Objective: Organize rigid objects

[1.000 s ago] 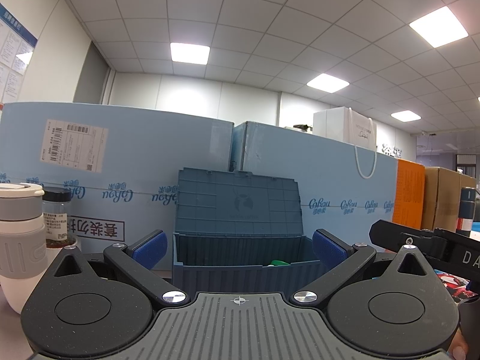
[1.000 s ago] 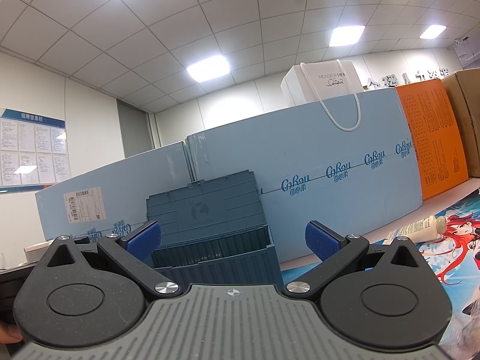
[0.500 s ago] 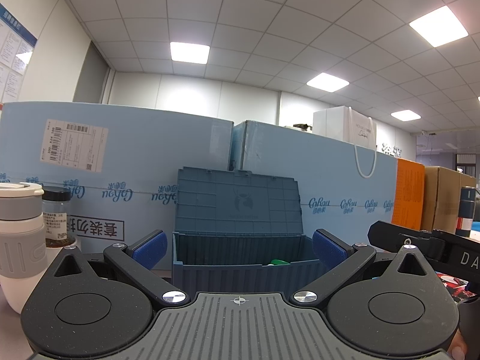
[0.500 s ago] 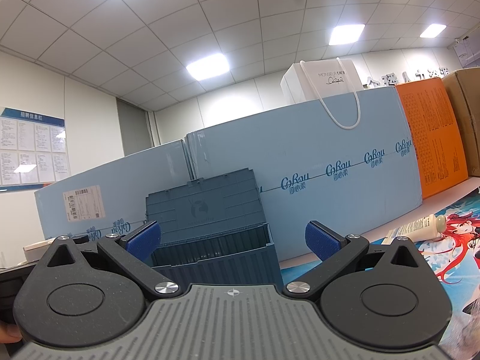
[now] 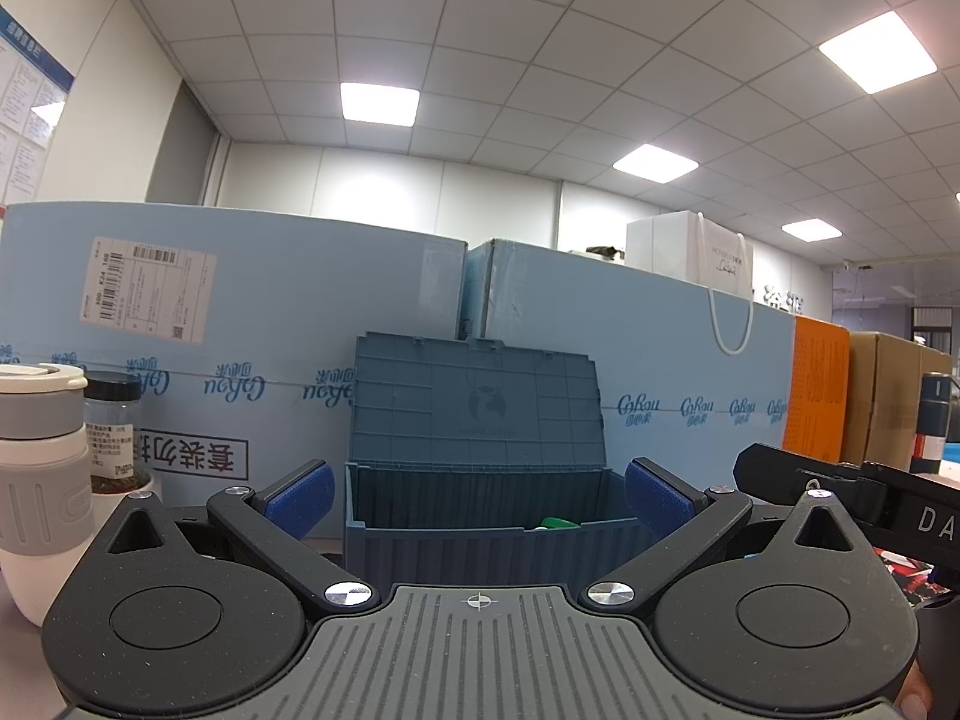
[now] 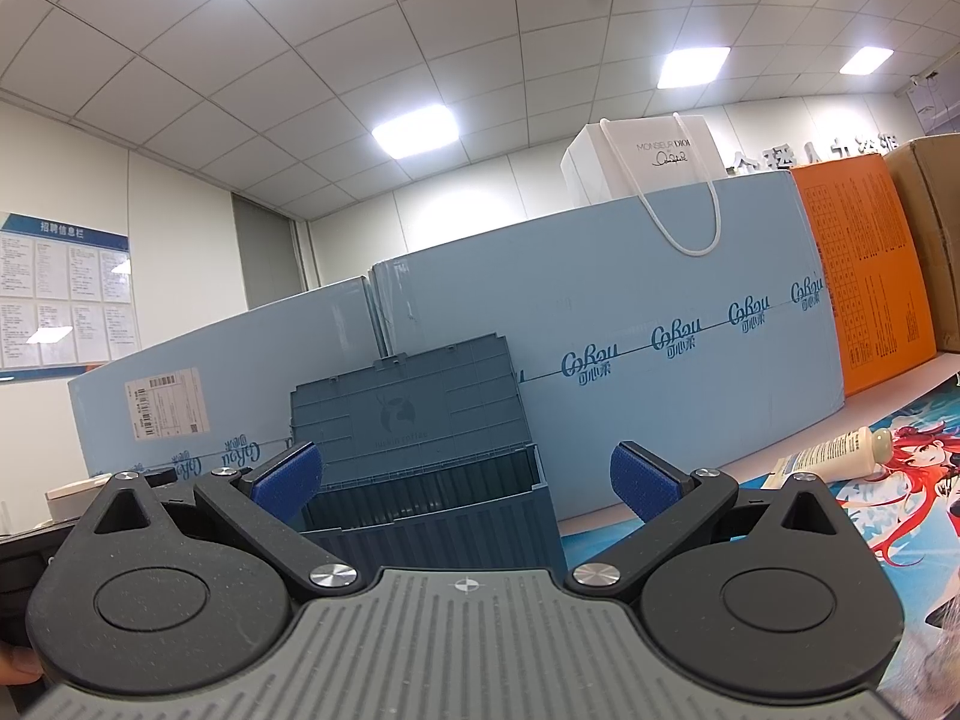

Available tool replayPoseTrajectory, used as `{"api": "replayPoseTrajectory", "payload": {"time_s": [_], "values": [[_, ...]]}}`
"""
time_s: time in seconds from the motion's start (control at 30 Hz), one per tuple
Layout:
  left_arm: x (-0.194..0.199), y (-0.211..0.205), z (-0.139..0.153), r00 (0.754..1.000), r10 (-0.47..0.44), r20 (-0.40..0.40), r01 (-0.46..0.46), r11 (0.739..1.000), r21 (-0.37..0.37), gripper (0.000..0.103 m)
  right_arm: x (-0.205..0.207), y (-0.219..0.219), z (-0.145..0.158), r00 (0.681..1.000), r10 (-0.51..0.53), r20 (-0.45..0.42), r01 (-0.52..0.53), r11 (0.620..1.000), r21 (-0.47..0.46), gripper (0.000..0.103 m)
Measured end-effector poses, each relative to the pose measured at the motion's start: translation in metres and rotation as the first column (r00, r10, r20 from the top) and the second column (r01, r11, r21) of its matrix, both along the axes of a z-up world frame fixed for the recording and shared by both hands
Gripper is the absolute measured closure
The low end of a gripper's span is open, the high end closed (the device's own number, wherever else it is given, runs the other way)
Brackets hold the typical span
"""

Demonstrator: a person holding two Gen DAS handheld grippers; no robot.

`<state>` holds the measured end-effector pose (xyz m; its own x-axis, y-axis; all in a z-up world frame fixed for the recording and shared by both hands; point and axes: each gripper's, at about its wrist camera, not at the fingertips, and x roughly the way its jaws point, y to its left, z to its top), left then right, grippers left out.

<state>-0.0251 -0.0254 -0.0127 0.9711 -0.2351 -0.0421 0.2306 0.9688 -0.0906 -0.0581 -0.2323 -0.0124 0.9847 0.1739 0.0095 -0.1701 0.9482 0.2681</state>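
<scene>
A dark blue storage box (image 5: 480, 546) stands straight ahead with its ribbed lid (image 5: 477, 402) raised behind it. A green item (image 5: 558, 523) shows just over its front wall. My left gripper (image 5: 478, 495) is open, its blue pads spread wide in front of the box with nothing between them. In the right wrist view the same box (image 6: 438, 531) sits left of centre, and my right gripper (image 6: 461, 480) is open and holds nothing. A white and grey cup (image 5: 42, 480) and a dark-capped jar (image 5: 114, 438) stand at the left. A cream tube (image 6: 834, 456) lies at the right.
Tall light blue cartons (image 5: 240, 360) form a wall behind the box, with a white paper bag (image 6: 648, 168) on top. An orange box (image 6: 858, 276) and a brown carton (image 6: 930, 228) stand further right. A printed mat (image 6: 870, 516) covers the table at the right. The other gripper's black body (image 5: 852, 492) juts in.
</scene>
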Motion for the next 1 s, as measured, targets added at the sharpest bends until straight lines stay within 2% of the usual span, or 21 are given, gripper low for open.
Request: {"api": "replayPoseTrajectory", "payload": {"time_s": [0.63,1.0], "values": [[-0.001,0.002,0.0,1.0,0.025,-0.007,-0.025,1.0,-0.009,0.0,0.001,0.0,-0.001,1.0,-0.004,-0.003,0.004,1.0,-0.004,0.0],[-0.002,0.012,0.005,0.999,0.037,-0.024,-0.038,0.996,-0.079,0.0,0.002,0.002,-0.002,1.0,-0.023,-0.003,0.023,0.999,-0.022,0.0]]}}
